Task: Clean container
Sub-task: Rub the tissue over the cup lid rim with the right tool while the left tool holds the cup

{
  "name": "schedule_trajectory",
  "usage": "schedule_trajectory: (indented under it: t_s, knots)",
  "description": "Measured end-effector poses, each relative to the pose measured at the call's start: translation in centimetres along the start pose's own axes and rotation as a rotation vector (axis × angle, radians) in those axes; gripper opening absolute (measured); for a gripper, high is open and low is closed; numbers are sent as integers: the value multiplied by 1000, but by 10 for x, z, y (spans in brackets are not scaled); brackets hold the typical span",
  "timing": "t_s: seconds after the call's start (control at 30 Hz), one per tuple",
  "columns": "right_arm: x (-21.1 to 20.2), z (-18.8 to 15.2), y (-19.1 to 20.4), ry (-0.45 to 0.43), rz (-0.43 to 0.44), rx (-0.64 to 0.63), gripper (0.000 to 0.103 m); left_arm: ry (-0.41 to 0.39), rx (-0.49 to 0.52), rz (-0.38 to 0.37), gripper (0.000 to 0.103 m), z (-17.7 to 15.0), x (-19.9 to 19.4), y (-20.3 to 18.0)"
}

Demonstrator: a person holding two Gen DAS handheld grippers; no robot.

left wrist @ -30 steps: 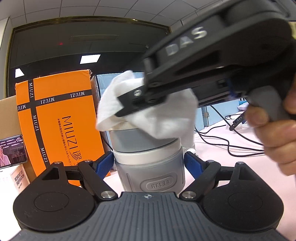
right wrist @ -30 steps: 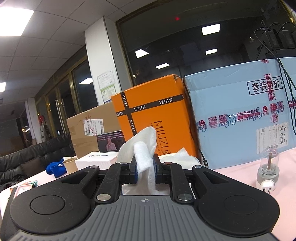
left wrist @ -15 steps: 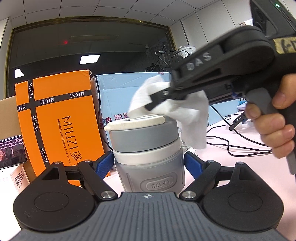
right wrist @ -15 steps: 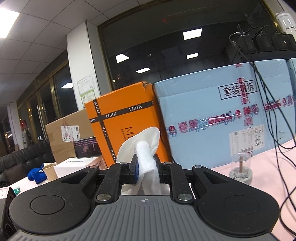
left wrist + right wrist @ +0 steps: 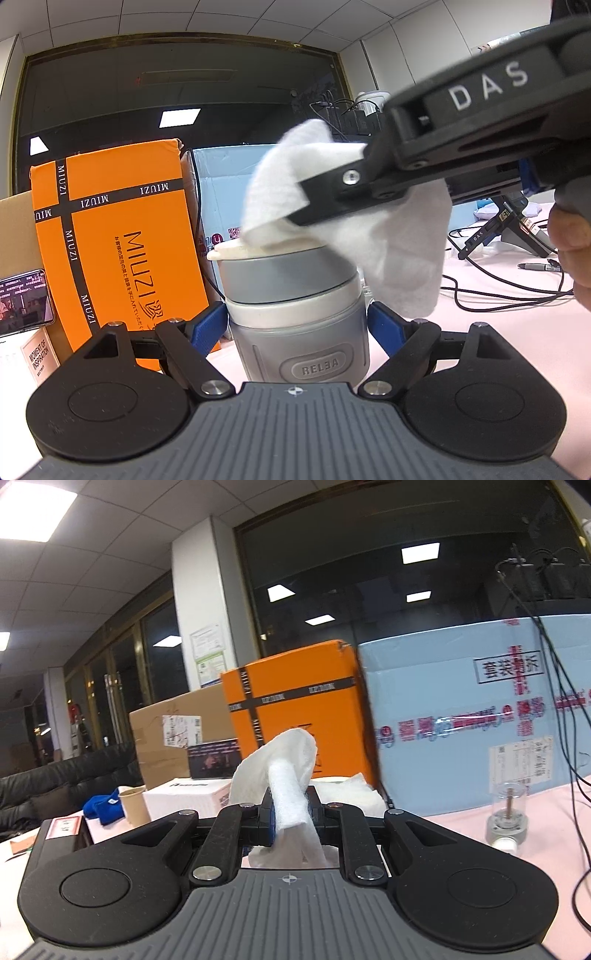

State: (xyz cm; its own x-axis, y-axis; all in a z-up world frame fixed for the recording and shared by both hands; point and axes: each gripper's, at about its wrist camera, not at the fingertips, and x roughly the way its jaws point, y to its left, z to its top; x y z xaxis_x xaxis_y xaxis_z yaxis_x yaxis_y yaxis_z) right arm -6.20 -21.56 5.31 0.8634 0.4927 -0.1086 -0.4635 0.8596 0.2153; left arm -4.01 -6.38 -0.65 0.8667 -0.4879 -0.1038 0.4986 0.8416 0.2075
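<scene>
The upright grey RELEA container [image 5: 299,325] is being clamped by the left gripper [image 5: 297,325]; directly above its lid, the white cloth [image 5: 369,229] is being pinched in the right gripper [image 5: 290,812] jaws.

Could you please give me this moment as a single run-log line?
step: wiping lid | left gripper: shut on grey container, upright on table | right gripper: shut on white cloth, pressed on container top

We are in an office: a grid ceiling with panel lights [image 5: 37,515] overhead and a black sofa [image 5: 55,790] far left of the right fingers. Beyond the fingers stand an orange MIUZI box [image 5: 118,243], a cardboard carton [image 5: 173,734] and a blue parcel [image 5: 472,716], with cables [image 5: 509,288] trailing on a pale desk [image 5: 517,332].
</scene>
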Motion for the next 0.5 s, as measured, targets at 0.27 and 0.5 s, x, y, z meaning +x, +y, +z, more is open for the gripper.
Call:
schedule_trajectory:
  t_s: [0.27,0.5]
  knots:
    - [19,5,-3,1,4,20,14,0,1,0,81,0,2,2]
    - [15,7,-14,-16,-67,8,14,0,3,-1,81,0,2,2]
